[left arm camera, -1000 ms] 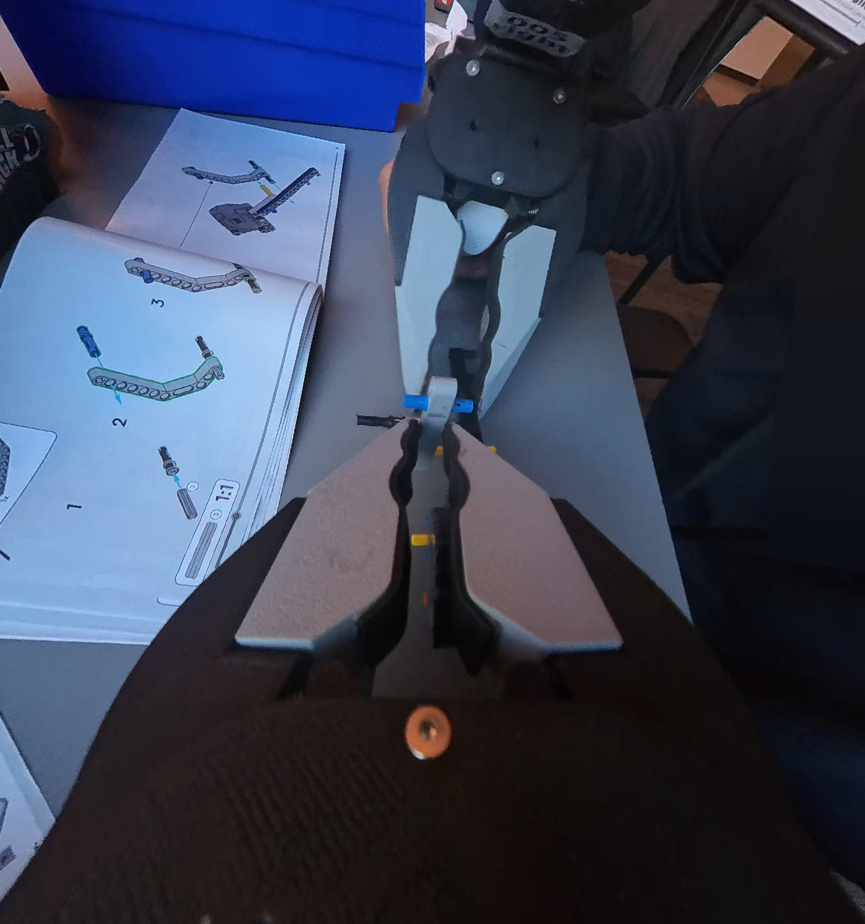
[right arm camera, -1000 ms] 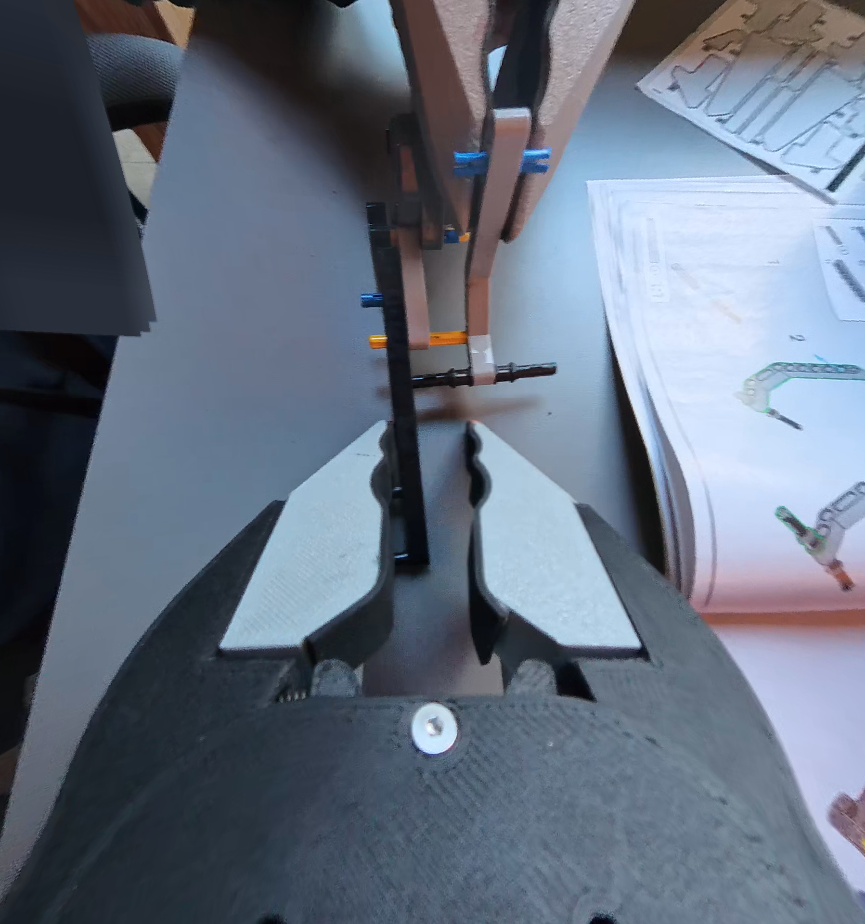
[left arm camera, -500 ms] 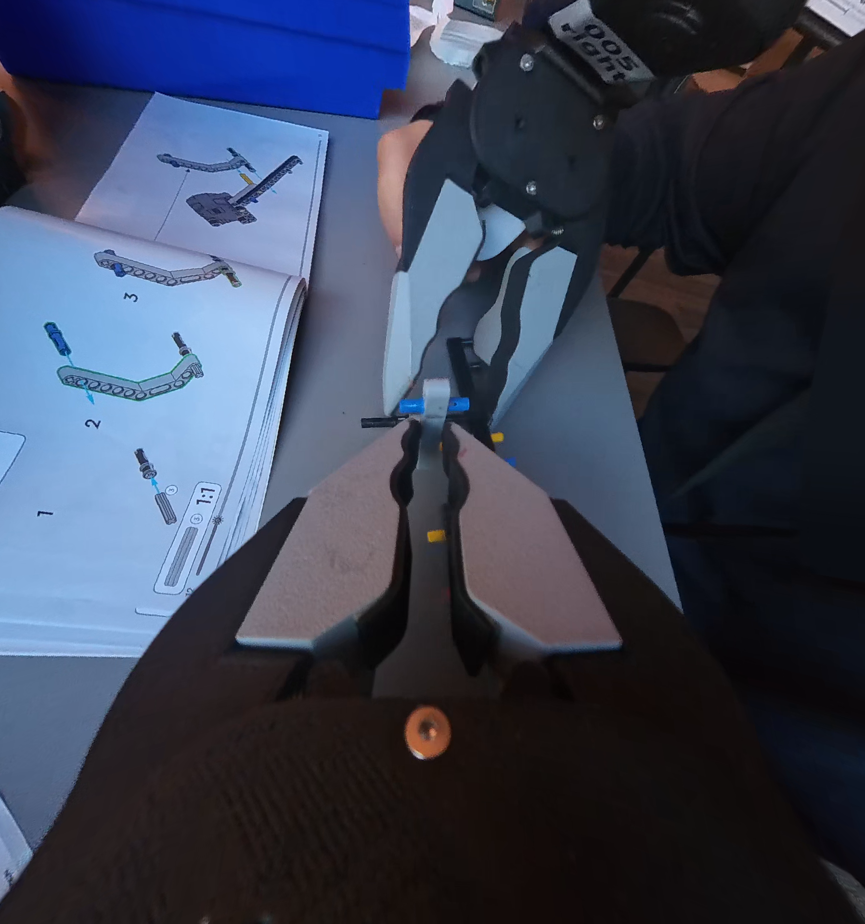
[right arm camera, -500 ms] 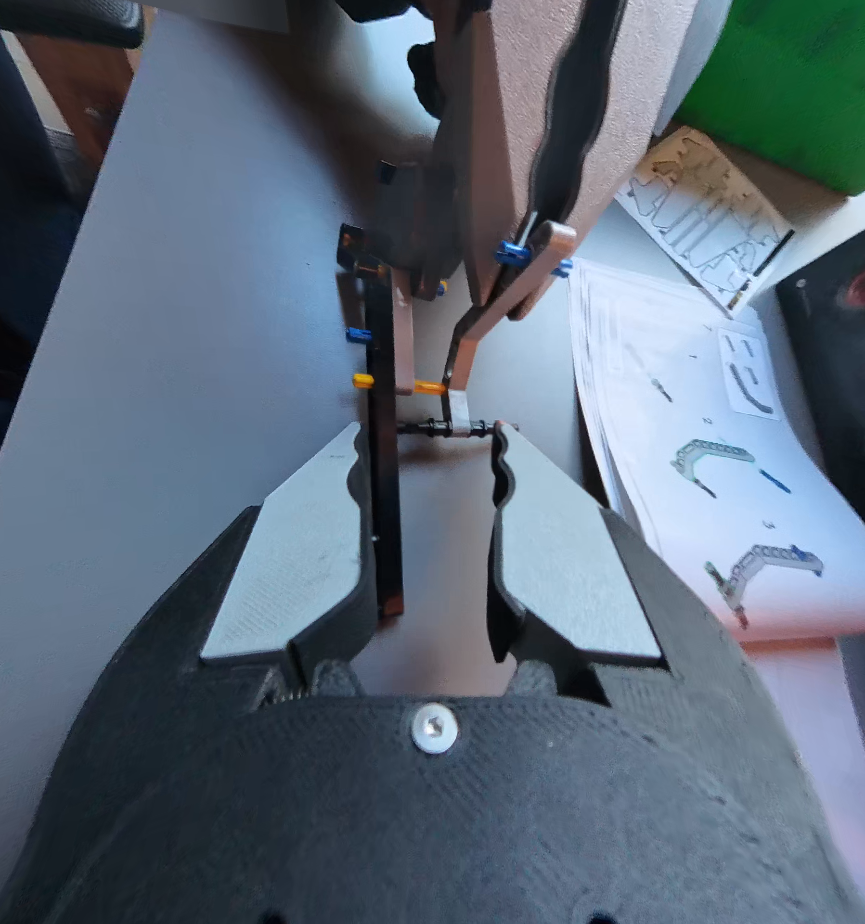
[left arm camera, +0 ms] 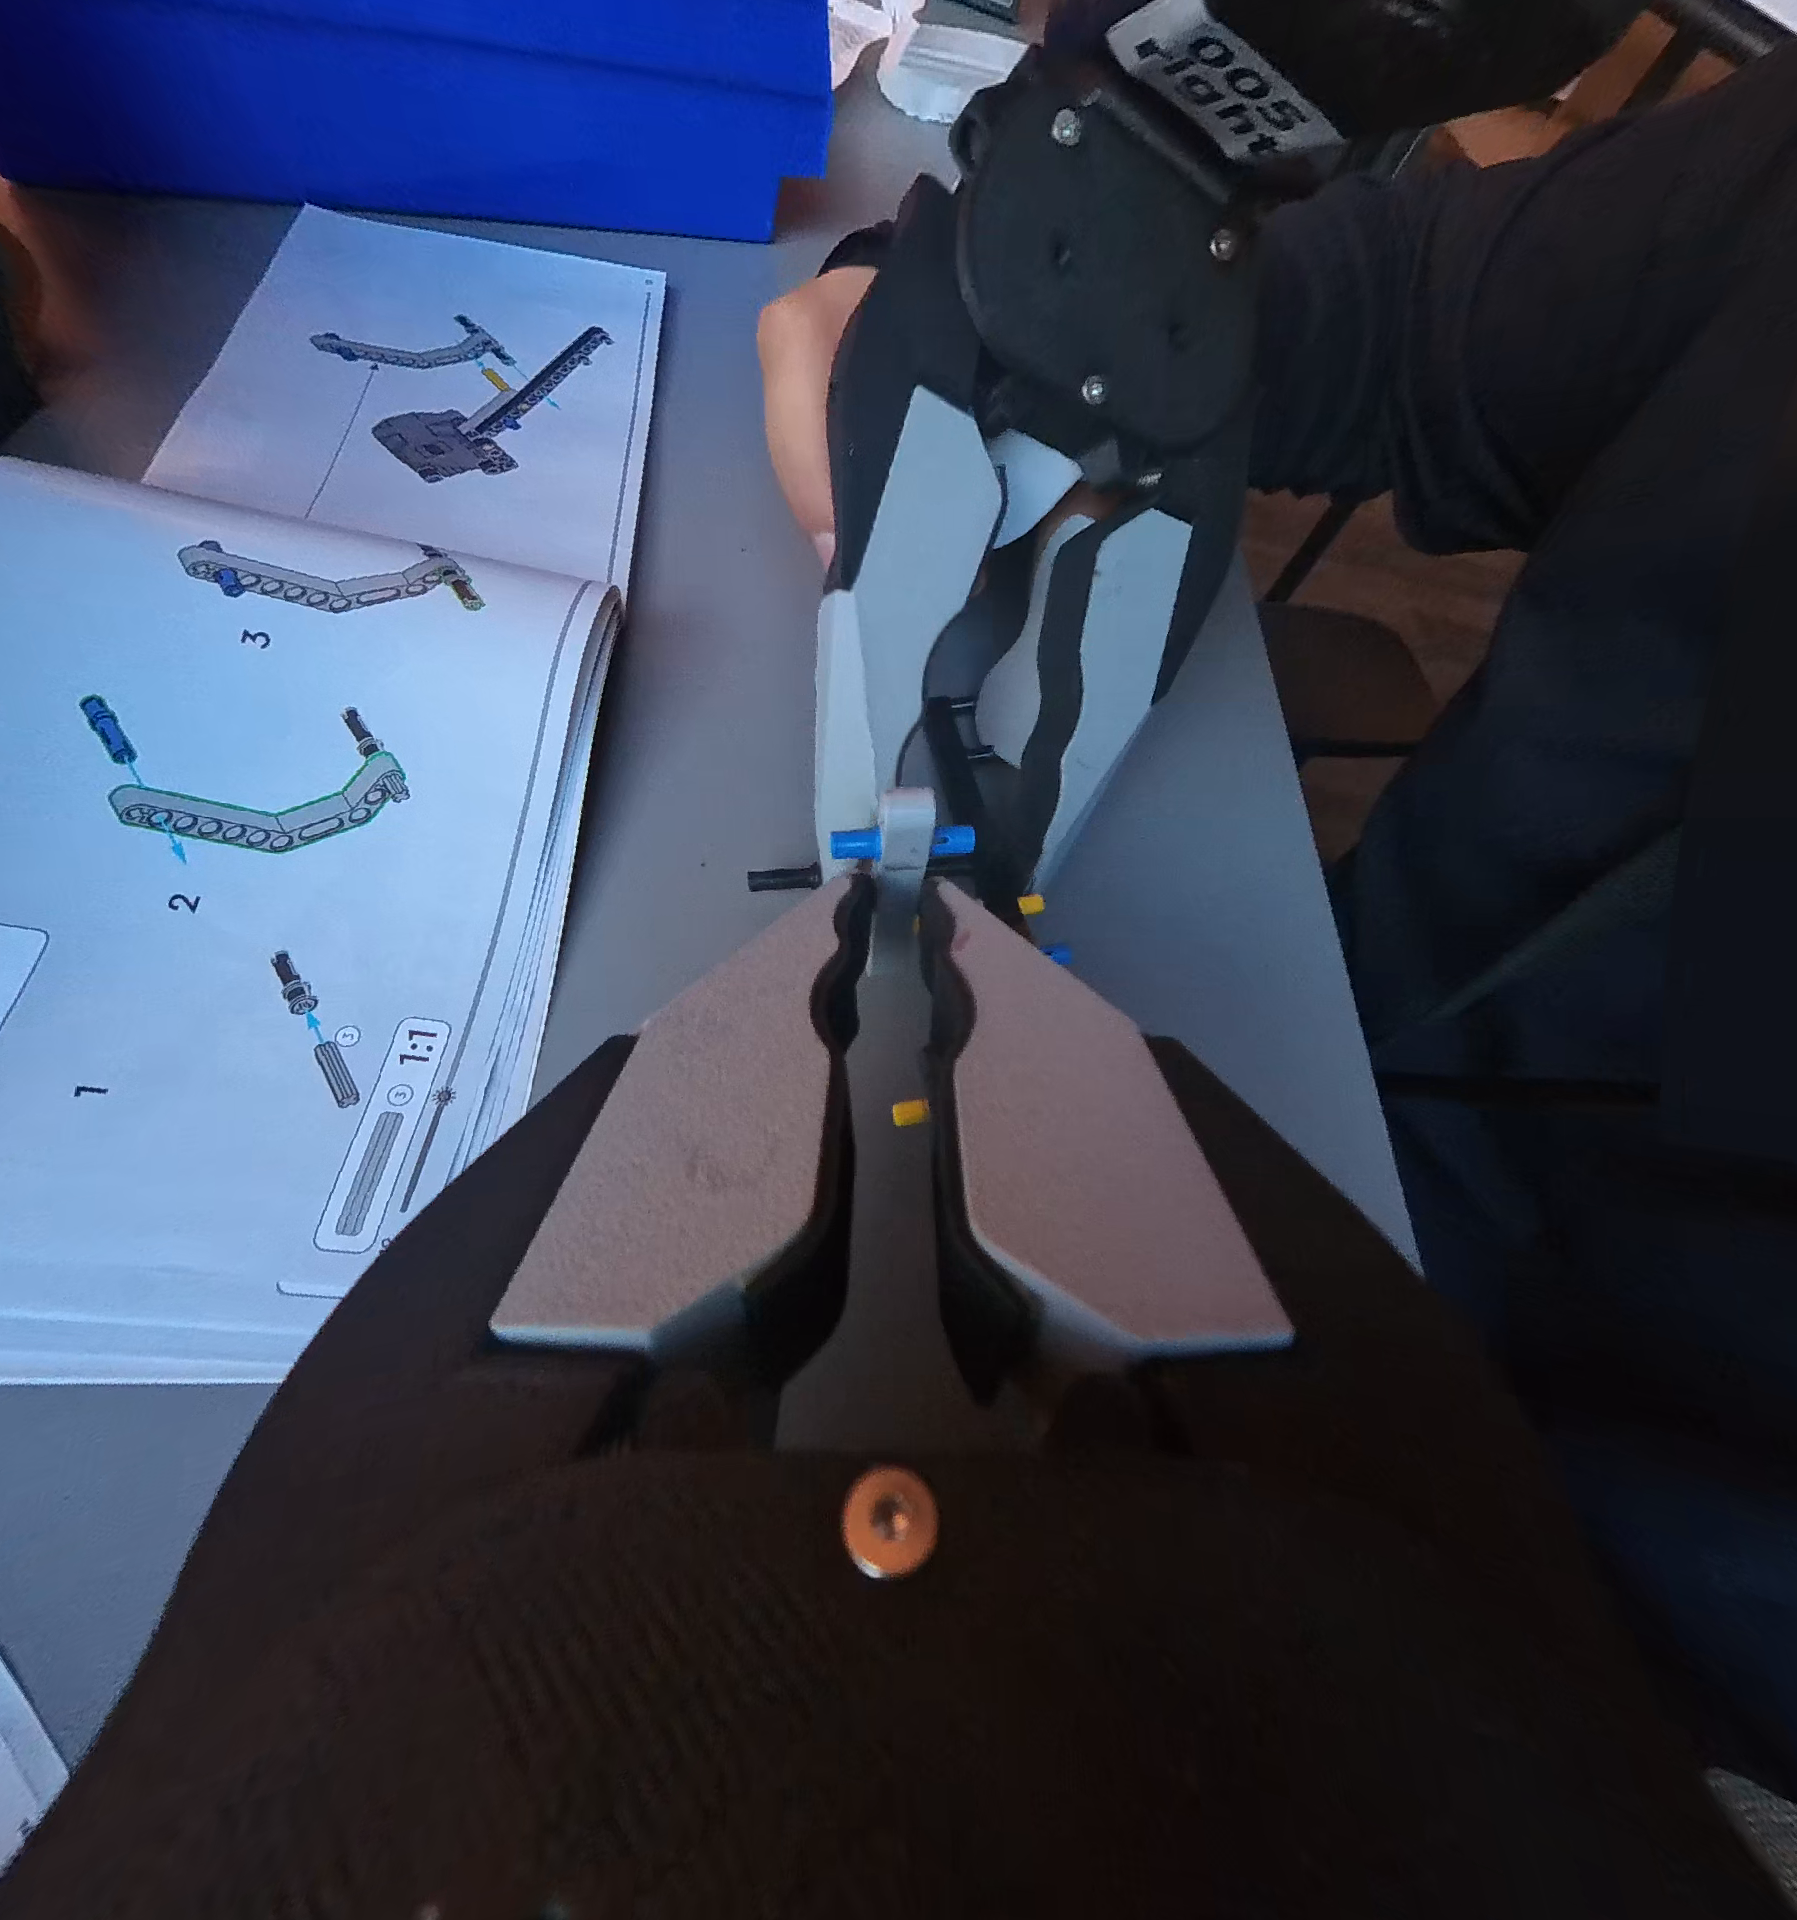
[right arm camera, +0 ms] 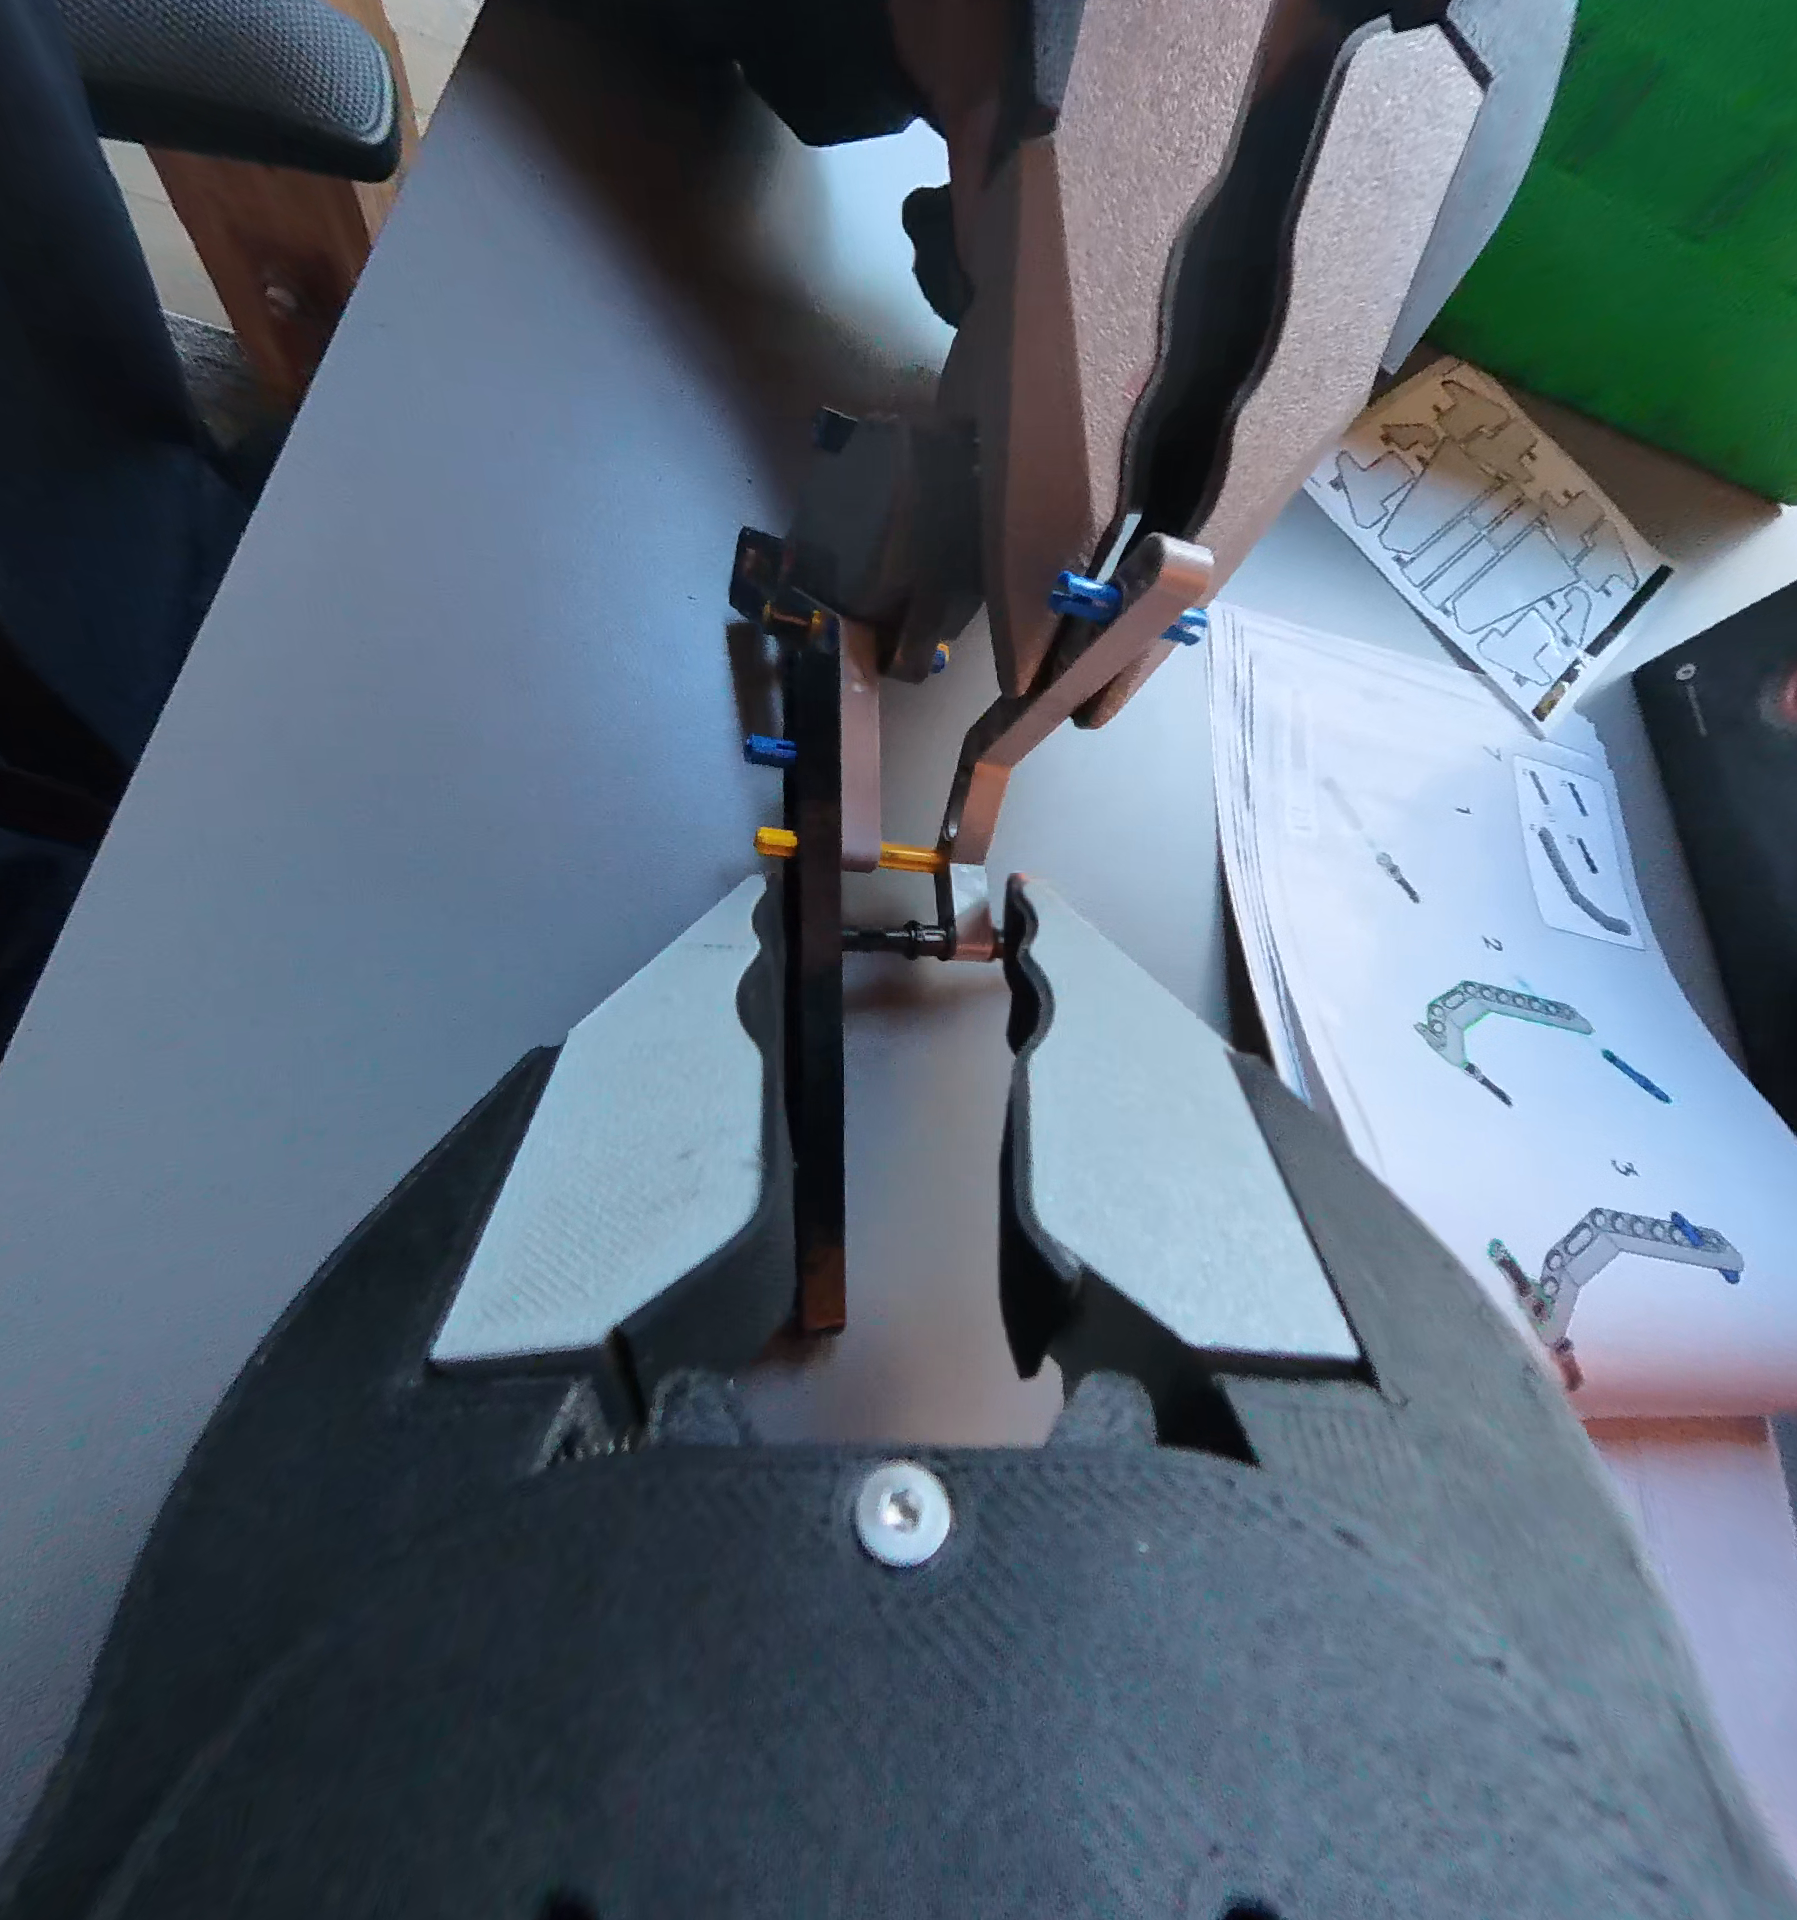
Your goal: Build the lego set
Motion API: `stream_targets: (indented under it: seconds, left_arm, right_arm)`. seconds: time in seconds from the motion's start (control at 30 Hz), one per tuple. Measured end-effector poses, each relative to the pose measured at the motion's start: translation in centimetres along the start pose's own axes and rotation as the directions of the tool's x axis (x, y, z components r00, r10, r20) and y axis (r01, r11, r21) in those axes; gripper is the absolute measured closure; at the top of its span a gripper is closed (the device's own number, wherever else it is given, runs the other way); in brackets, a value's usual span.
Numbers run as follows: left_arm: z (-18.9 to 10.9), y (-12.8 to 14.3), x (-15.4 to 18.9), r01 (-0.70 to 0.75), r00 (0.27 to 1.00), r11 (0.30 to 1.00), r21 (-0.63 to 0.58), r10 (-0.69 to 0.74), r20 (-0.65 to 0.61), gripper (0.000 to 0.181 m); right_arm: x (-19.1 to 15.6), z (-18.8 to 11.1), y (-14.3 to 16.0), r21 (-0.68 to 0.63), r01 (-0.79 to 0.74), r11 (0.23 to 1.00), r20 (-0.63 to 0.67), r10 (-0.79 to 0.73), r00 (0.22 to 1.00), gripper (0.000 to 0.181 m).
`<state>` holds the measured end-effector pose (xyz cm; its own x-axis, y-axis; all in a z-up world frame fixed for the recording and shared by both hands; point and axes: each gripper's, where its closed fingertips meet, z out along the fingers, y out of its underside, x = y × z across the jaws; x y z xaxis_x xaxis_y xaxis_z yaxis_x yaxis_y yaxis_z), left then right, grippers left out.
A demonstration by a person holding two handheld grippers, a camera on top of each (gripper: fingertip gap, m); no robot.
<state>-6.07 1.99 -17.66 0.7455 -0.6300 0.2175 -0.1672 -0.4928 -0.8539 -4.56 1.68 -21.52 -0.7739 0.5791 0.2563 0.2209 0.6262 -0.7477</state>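
My left gripper (left arm camera: 889,899) is shut on a grey bent beam (left arm camera: 906,831) that carries a blue pin (left arm camera: 852,842). In the right wrist view it comes in from above (right arm camera: 1086,665), holding the bent beam (right arm camera: 1039,717) tilted. The beam's lower end carries a black axle pin (right arm camera: 904,943) and meets a yellow axle (right arm camera: 904,857). My right gripper (right arm camera: 889,909) is open around a long black beam (right arm camera: 814,1039), which lies against its left finger. Its right fingertip (right arm camera: 1024,914) sits at the black pin's end. The black beam joins a dark grey block (right arm camera: 873,540).
An open instruction booklet (left arm camera: 250,831) lies left of the parts; it is on the right in the right wrist view (right arm camera: 1496,1039). A blue box (left arm camera: 385,94) stands behind it. A green box (right arm camera: 1704,208) and a cut-out card sheet (right arm camera: 1476,540) are nearby. The table edge (left arm camera: 1320,935) is close. One gripper's finger ends stand about 4 centimetres off the other's.
My right gripper has opened wider around the black beam, and its right fingertip has come up to the black pin's end. My left gripper still holds the bent beam, now more tilted.
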Motion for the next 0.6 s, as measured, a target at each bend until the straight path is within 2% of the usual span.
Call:
stream_targets:
  seconds: [0.6]
  left_arm:
    - [0.14,-0.12,0.68,-0.047,0.999,0.999,-0.007,0.047,0.001,0.174]
  right_arm:
    - [-0.54,0.17,0.18,-0.014,0.010,1.000,0.034,-0.010,0.999,0.143]
